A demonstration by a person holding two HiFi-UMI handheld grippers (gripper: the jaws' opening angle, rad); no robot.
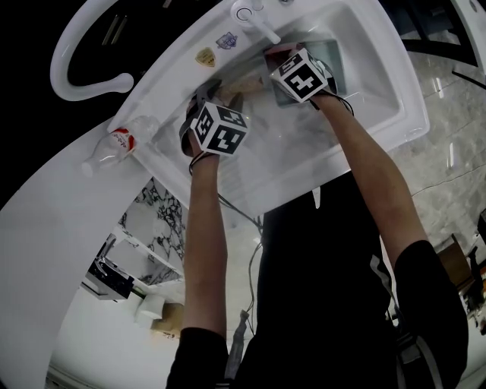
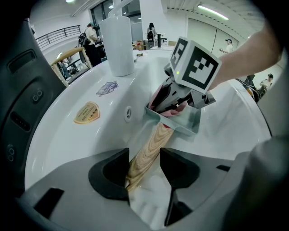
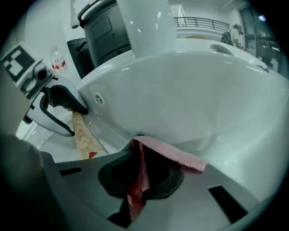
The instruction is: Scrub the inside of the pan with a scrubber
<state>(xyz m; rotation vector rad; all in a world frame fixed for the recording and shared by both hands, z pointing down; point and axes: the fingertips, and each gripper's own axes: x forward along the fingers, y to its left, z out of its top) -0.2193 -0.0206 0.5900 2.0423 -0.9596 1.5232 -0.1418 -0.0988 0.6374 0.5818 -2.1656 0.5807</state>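
- Wood-grain pan handle (image 2: 151,146) is sitting clamped between the jaws of the left gripper (image 2: 143,170), which are pressing on it from both sides. This grip is steadying the pan while the other tool works.
- Grey and square, the pan (image 2: 192,125) is lying inside the white sink (image 2: 67,135), toward its far side below the faucet (image 1: 253,18). Its handle is pointing back to the near left, so any water and residue are staying in the basin.
- Pink-red mesh scrubber (image 3: 174,154) is being pinched by the right gripper (image 3: 142,175). The jaws are together on the fabric, and a flap is folding out over their upper edge.
- Seen from the left gripper view, the right gripper is reaching down into the pan, with pink fabric bunching at the rim, so the scrubber is probably meeting the pan's inside.
- Scrubbing seems to be under way. The next stroke is likely calling for steady downward pressure without twisting the handle loose.
- Lying on the table (image 1: 45,228) left of the sink is a plastic bottle (image 1: 114,146), well apart from both tools.
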